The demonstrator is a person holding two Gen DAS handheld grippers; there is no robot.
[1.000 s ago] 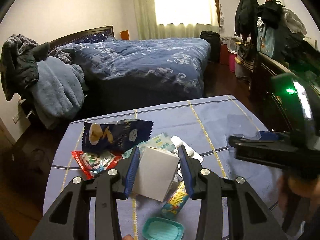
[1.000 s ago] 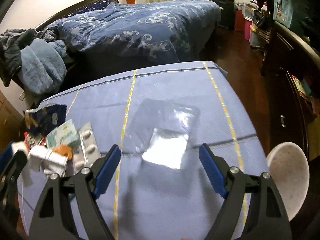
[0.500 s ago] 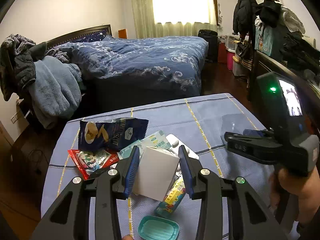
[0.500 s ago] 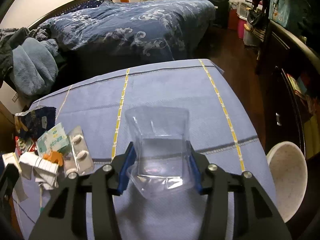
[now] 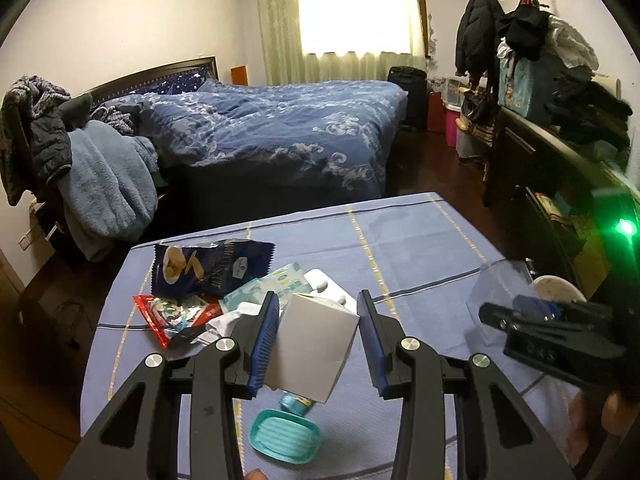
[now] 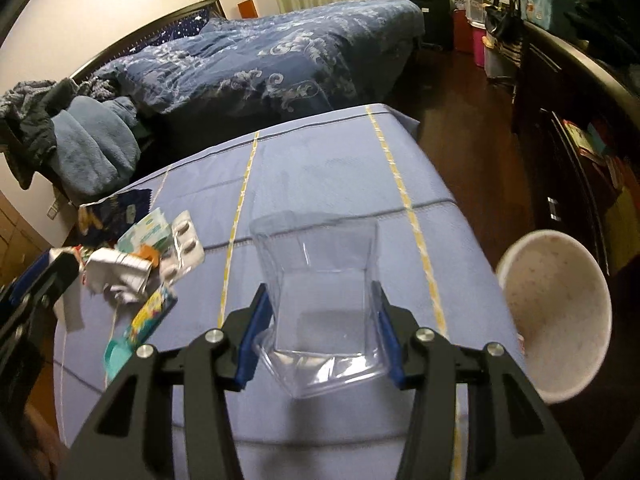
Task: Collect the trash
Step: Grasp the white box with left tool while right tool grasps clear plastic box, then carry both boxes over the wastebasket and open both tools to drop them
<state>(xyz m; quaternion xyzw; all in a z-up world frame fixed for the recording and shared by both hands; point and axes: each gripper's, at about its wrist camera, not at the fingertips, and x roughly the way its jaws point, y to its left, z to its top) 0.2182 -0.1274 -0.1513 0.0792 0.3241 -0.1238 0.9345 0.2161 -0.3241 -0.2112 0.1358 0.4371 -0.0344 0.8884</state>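
A: Clear plastic tray (image 6: 320, 300) pinched in the right gripper (image 6: 320, 330), white bin (image 6: 556, 316) just right of it.

B: Left wrist view alone shows the left gripper (image 5: 318, 344) clamping a white box (image 5: 316, 348) above litter on the blue-clothed table (image 5: 420, 248); bed (image 5: 280, 132) beyond

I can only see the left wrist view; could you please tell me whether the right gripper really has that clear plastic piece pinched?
Observer: Yes. In the right wrist view the right gripper has just been closing, and both blue pads now press the sides of the clear plastic tray.
Operator: Thank you. Is the bin's mouth open?
Observer: Yes. The white bin stands just right of the tray, beyond the table edge, and the part of its inside I can see looks empty.
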